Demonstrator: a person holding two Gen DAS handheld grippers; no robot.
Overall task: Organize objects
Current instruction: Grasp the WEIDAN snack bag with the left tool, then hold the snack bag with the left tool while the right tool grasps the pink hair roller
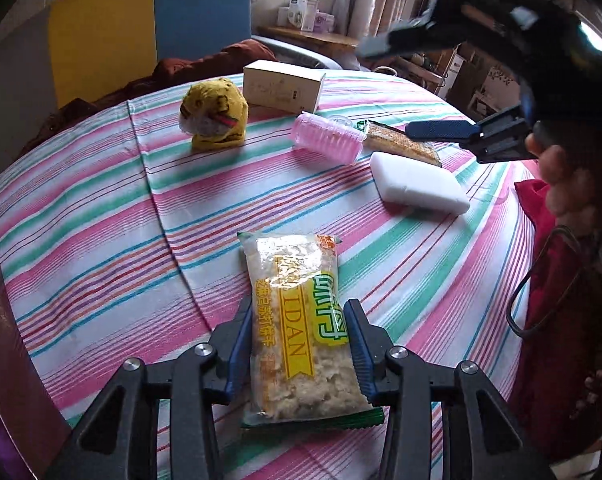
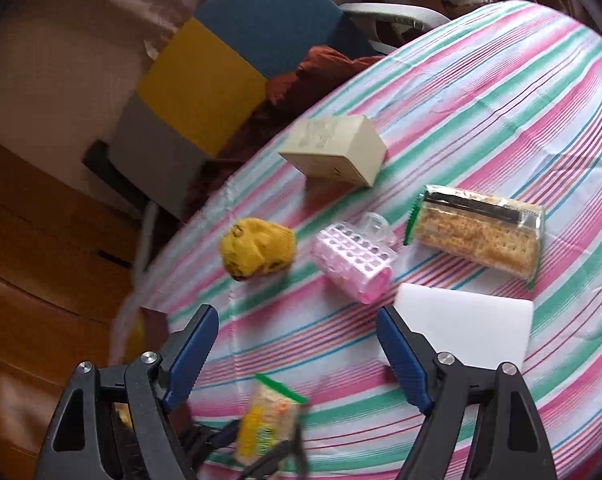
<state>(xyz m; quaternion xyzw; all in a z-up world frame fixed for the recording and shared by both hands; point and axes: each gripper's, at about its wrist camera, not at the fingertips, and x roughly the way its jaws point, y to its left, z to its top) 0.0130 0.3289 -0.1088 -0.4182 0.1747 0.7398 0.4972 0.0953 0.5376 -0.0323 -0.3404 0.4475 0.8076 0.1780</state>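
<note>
My left gripper (image 1: 299, 346) is shut on a clear yellow-and-green cracker packet (image 1: 297, 320), held just above the striped tablecloth (image 1: 101, 208). The packet also shows, blurred, in the right wrist view (image 2: 267, 420). My right gripper (image 2: 297, 354) is open and empty above the table; it also shows in the left wrist view (image 1: 417, 84). On the cloth lie a yellow plush toy (image 2: 257, 254), a pink plastic roller (image 2: 355, 266), a white foam block (image 2: 467, 326), a second cracker packet (image 2: 479, 234) and a beige box (image 2: 335, 156).
The round table's edge (image 2: 205, 248) drops off to the left. Behind it stand a blue and yellow chair (image 1: 149, 28) with a dark red cloth (image 1: 205, 64). A wooden shelf with boxes (image 1: 305, 16) stands at the back.
</note>
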